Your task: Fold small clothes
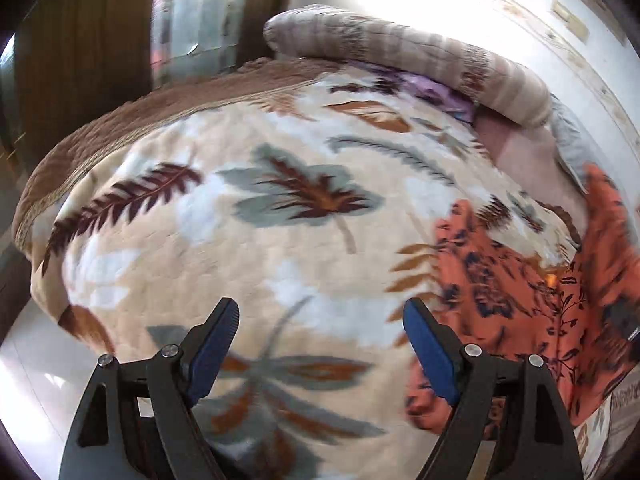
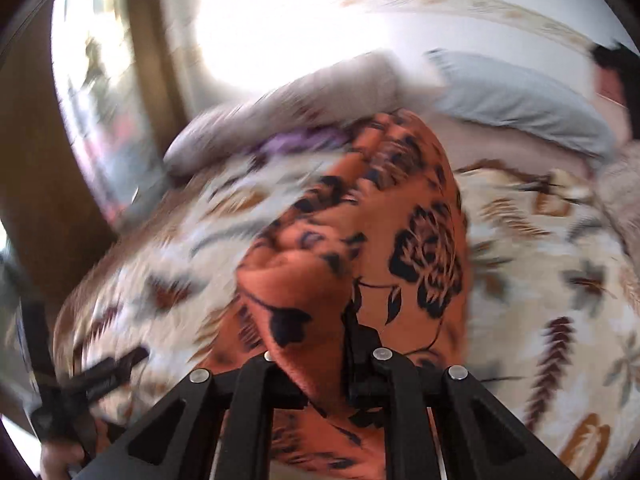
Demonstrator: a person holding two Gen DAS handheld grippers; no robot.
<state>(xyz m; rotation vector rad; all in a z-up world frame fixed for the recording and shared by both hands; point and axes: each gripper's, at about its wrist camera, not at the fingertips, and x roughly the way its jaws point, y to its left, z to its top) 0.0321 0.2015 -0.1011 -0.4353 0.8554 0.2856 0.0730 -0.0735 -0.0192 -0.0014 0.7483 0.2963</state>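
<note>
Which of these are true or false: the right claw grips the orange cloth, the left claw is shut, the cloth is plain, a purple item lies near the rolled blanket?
1. The right claw grips the orange cloth. True.
2. The left claw is shut. False: it stands open and empty.
3. The cloth is plain. False: it has dark flowers.
4. A purple item lies beside the rolled blanket. True.

An orange garment (image 2: 360,240) is patterned with black roses. A cream blanket (image 1: 248,248) is printed with brown and grey leaves
</note>
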